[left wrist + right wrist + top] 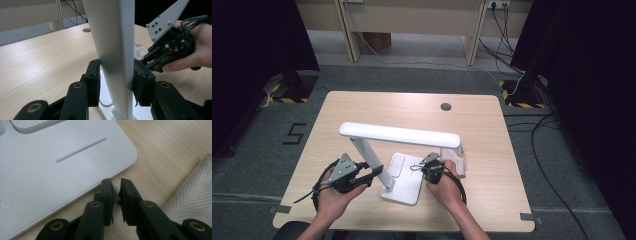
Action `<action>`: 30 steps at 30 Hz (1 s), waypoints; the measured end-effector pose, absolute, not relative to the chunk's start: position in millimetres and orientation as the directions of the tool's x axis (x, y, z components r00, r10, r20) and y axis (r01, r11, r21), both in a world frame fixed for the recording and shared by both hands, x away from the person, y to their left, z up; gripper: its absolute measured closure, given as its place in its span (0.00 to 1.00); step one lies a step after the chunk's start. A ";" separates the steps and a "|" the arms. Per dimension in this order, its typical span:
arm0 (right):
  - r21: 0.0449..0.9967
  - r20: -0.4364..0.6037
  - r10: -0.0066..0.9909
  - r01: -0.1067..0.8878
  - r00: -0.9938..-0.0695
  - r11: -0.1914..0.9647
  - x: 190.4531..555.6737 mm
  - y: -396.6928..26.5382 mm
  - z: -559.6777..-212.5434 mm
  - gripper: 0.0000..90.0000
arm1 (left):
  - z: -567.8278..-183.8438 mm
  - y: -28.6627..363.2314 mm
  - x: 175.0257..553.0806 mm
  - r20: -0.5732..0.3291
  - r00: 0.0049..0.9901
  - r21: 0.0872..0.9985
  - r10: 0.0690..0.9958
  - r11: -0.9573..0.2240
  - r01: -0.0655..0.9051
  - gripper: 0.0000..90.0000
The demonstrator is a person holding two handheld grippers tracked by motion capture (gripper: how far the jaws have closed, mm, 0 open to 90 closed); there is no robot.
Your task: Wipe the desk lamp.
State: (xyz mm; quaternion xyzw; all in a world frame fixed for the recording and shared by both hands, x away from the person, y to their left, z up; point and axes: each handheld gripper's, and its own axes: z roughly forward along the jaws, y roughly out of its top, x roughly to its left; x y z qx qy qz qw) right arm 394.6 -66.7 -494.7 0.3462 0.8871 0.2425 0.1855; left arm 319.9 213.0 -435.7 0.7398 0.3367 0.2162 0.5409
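Now our left gripper (116, 82) fingers pinch the slanted arm of the white plastic desk lamp (404, 167) on the pale wooden worktop (362, 107). Our right gripper (116, 188), fingers almost together and maybe empty, could bump and tip it.

The cloth (458, 161) lies right of the lamp (402, 177) on the table (362, 107).

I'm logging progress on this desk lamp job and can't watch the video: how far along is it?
Done: the left gripper is clamped on the white lamp's upright arm, steadying it. In hand: the right gripper, jaws nearly together with nothing between them, sits by the lamp base, near the folded cloth. Left: probably picking up the cloth; the lamp isn't being wiped yet.
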 end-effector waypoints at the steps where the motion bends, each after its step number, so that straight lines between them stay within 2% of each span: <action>1: 0.559 -0.172 0.700 0.517 -0.693 0.649 396.2 -65.1 -494.7 0.90 | -435.8 213.2 319.4 -0.045 0.679 0.946 0.733 -0.187 0.264 0.68; 13: 0.567 -0.183 0.700 0.507 -0.691 0.649 402.2 -60.4 -495.8 0.86 | -435.9 216.3 318.7 -0.051 0.679 0.946 0.732 -0.183 0.269 0.67; 19: 0.592 -0.183 0.707 0.498 -0.683 0.634 401.6 -64.4 -493.2 0.77 | -434.3 217.1 319.2 -0.048 0.687 0.941 0.725 -0.197 0.274 0.66; 26: 0.630 -0.176 0.722 0.487 -0.669 0.605 396.8 -71.6 -488.4 0.69 | -430.0 230.8 315.9 -0.055 0.687 0.941 0.725 -0.192 0.277 0.50; 30: 0.662 -0.154 0.732 0.481 -0.663 0.575 391.4 -80.2 -486.3 0.65 | -429.0 241.1 309.4 -0.051 0.692 0.937 0.720 -0.205 0.283 0.46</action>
